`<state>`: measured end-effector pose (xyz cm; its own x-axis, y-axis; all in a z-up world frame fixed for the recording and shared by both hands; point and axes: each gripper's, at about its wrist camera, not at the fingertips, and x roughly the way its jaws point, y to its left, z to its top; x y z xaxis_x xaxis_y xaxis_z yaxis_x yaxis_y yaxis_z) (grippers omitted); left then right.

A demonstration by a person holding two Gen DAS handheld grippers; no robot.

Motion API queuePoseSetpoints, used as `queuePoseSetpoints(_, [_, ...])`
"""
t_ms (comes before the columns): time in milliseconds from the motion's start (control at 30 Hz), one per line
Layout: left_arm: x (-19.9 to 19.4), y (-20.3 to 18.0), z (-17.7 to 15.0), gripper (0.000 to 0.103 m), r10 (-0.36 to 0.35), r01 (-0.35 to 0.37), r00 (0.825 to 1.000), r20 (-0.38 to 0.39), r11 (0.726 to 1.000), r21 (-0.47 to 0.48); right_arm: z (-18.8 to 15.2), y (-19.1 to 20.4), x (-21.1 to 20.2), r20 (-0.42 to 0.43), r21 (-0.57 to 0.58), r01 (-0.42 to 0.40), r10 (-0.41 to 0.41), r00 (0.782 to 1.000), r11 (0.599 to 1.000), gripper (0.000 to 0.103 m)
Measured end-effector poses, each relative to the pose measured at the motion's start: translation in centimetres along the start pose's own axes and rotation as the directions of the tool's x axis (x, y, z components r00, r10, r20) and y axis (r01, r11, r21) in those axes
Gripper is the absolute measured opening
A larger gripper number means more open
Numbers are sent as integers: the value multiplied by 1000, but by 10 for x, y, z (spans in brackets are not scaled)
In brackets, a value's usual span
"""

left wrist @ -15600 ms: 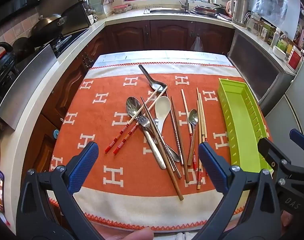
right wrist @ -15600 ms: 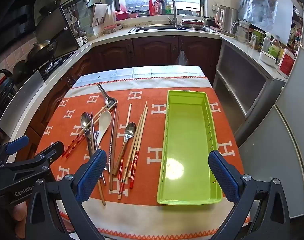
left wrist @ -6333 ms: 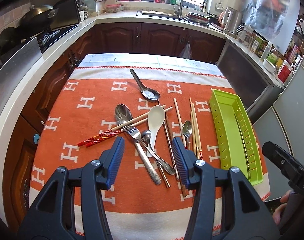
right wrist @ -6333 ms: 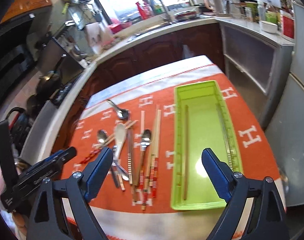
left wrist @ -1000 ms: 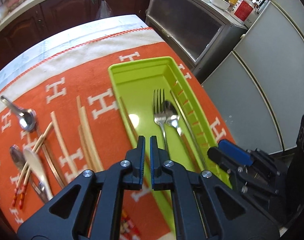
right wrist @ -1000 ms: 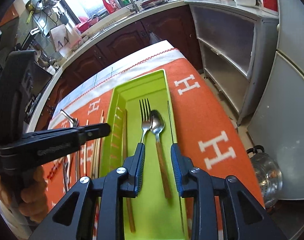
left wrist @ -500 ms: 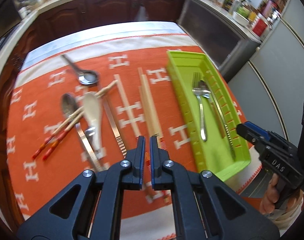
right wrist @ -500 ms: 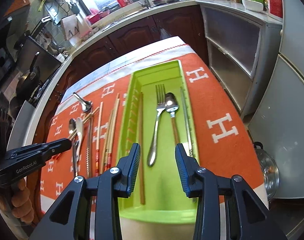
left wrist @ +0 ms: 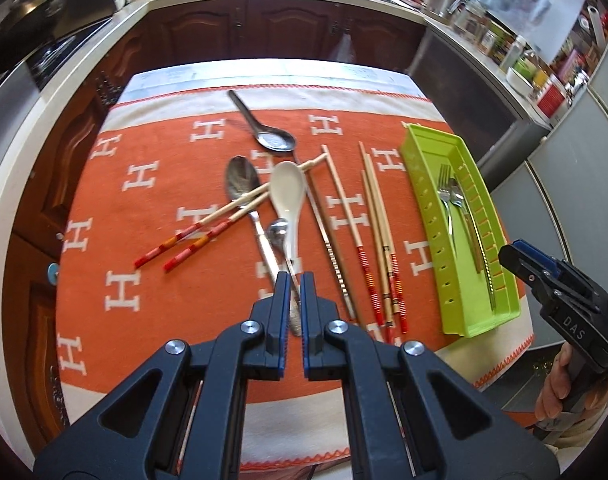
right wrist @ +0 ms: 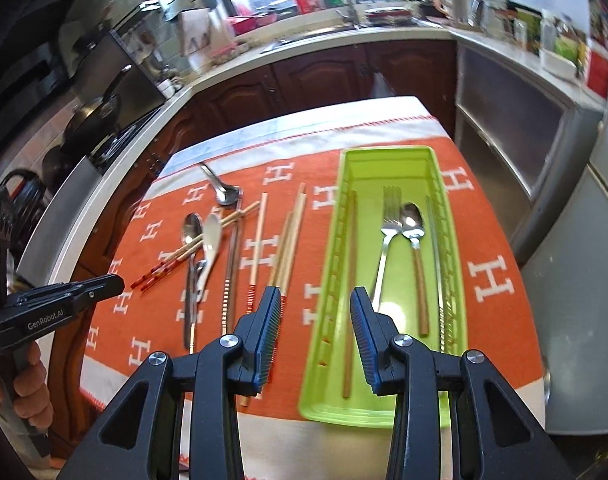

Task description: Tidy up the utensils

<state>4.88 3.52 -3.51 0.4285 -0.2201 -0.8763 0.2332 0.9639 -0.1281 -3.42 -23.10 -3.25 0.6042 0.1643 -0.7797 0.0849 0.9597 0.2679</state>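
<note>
A green tray (right wrist: 456,240) lies on the right of the orange cloth (left wrist: 143,240) and holds a fork (right wrist: 388,224), a wood-handled spoon (right wrist: 414,236), a brown chopstick (right wrist: 350,280) and a metal chopstick. It also shows in the left wrist view (left wrist: 428,184). Loose on the cloth lie a white ceramic spoon (left wrist: 289,196), metal spoons, red-tipped chopsticks (left wrist: 207,228) and several more chopsticks (left wrist: 380,232). My left gripper (left wrist: 295,280) is nearly shut and empty above the spoon handles. My right gripper (right wrist: 316,300) is open and empty above the tray's left edge.
Kitchen counters run along the left and back, with a stove and pan (right wrist: 91,120) on the left and a sink (right wrist: 324,32) at the back. Grey cabinets (left wrist: 564,184) stand to the right of the table. The cloth's near hem (left wrist: 304,420) marks the table's front edge.
My left gripper has swung left from over the tray to over the loose utensils. My right gripper has pulled back from the tray and opened wider.
</note>
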Motion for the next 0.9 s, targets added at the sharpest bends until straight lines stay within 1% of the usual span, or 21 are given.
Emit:
queuePoseSetpoints(133, [-2, 11, -1, 1, 7, -7, 1000, 4, 1000, -22, 8, 26, -3, 12, -77, -9, 10, 1000, 997, 36])
queuePoseSetpoints(267, [-5, 25, 0, 1, 10, -9, 1000, 15, 999, -41, 19, 53, -7, 35, -141, 4, 1, 999, 990, 36])
queuePoseSetpoints(333, [-4, 32, 0, 8, 4, -3, 1000, 10, 999, -46, 25, 59, -5, 32, -143, -10, 14, 999, 990, 36])
queuePoseSetpoints(400, [-2, 38, 2, 29, -10, 10, 1000, 1, 999, -45, 34, 67, -1, 15, -131, -53, 55, 998, 990, 36])
queuePoseSetpoints(467, [0, 43, 3, 35, -4, 5, 1000, 9, 999, -41, 42, 75, 3, 7, -135, -73, 75, 997, 988, 36])
queuePoseSetpoints(567, [3, 52, 9, 35, 13, -13, 1000, 20, 1000, -16, 54, 92, 11, 1, -165, -84, 85, 996, 983, 36])
queuePoseSetpoints(700, [17, 71, 23, 35, 14, -14, 1000, 8, 1000, -1, 68, 111, 30, -45, -172, -130, 124, 991, 976, 36])
queuePoseSetpoints(733, [23, 77, 29, 35, 27, -27, 1000, 1, 1000, 2, 70, 116, 36, -52, -173, -135, 128, 990, 976, 36])
queuePoseSetpoints(833, [41, 90, 42, 35, 34, -33, 999, -21, 999, 25, 79, 130, 56, -79, -168, -158, 146, 986, 973, 36])
queuePoseSetpoints(900, [56, 94, 49, 35, 33, -31, 999, -25, 997, 67, 85, 137, 73, -103, -150, -170, 156, 982, 974, 36])
